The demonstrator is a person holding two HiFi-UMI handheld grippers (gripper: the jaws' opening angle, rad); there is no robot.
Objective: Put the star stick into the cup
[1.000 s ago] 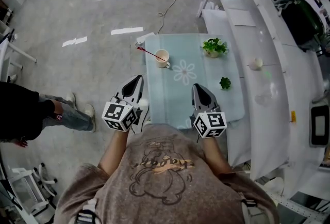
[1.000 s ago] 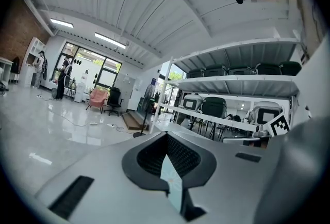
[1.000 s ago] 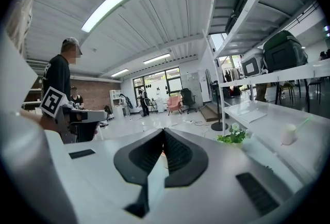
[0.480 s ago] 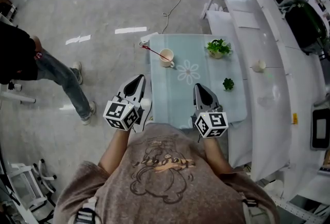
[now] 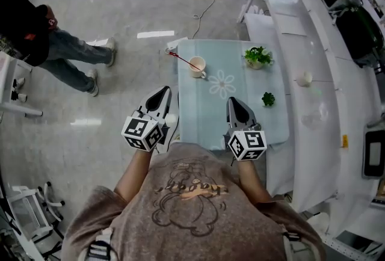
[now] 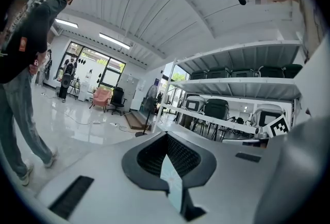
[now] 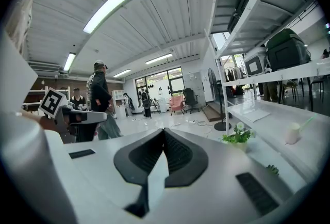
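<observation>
Head view: a small table covered with a pale blue-green cloth [image 5: 210, 115] printed with a white flower stands on a glossy grey floor. At its far left corner sits a cream ceramic cup [image 5: 197, 66] with a handle. The thin red star stick [image 5: 180, 58] has one end at the cup's mouth and slants out over the rim to the left, past the table's edge. A potted green plant [image 5: 257, 56] stands at the far right corner, and a small loose green sprig [image 5: 268, 98] lies nearer on the right side. The left gripper [image 5: 162, 91] hangs just off the table's near left edge and the right gripper [image 5: 233, 101] over its near part, both well apart from the cup. A long white counter [image 5: 313, 43] runs along the right. A person in a dark top and jeans [image 5: 54, 43] stands on the floor at the far left.

Left gripper view: the two dark ribbed jaws meet at their tips, with nothing between them; only a sliver of the cloth shows behind. The person in the dark top is at the left, and white shelving [image 6: 237, 83] is at the right.

Right gripper view: these jaws likewise meet at the tips and grip nothing. The potted plant stands beyond them to the right, under a ceiling light strip [image 7: 107, 9].
</observation>
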